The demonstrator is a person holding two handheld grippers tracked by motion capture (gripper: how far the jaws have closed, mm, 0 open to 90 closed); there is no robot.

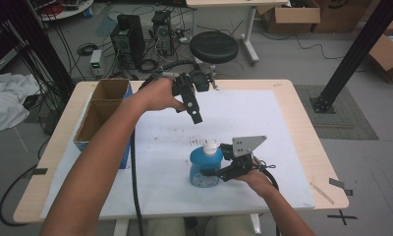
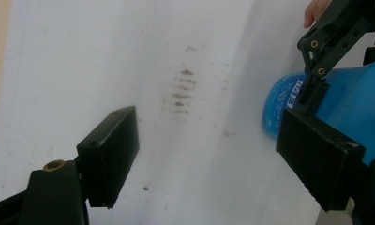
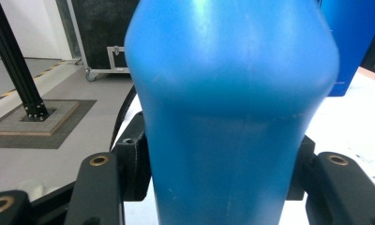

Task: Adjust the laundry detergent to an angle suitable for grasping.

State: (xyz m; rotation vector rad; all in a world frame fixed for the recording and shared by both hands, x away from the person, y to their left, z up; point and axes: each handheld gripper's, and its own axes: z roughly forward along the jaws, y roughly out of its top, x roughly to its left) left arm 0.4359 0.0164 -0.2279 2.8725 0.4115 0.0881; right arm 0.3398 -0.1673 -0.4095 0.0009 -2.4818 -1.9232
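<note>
**High view: a blue bottle is being held on the white sheet**

High view is showing a blue bottle [image 1: 203, 169] standing up on the white sheet [image 1: 263, 142], near the person's side of the table [image 1: 307, 142]. It is wearing a white cap [image 1: 210, 147] on top. The right gripper [image 1: 215, 172] is squeezing the bottle's body from the side, with one black jaw on each side of it. In the right gripper view, the bottle [image 3: 232, 117] is sitting tight between the two jaws, at the narrower part below its wide shoulder.

The bottle is looking like smooth plastic, so it may be slippery, and it may bend in a little if it is squeezed too hard. Whether there is liquid inside is hard to tell, so how heavy it is cannot be said. The narrow part of the body is looking like a good place to hold, because the wider shoulder above can stop it sliding down. The cap is looking like the spot for the other claw to grab.

The left gripper [image 1: 197, 114] is hanging in the air above the sheet, farther back, with its jaws wide apart and nothing in them. In the left gripper view, small brown marks [image 2: 181, 91] are showing on the sheet. A cardboard box [image 1: 103, 110] is sitting at the left edge of the table.
</note>
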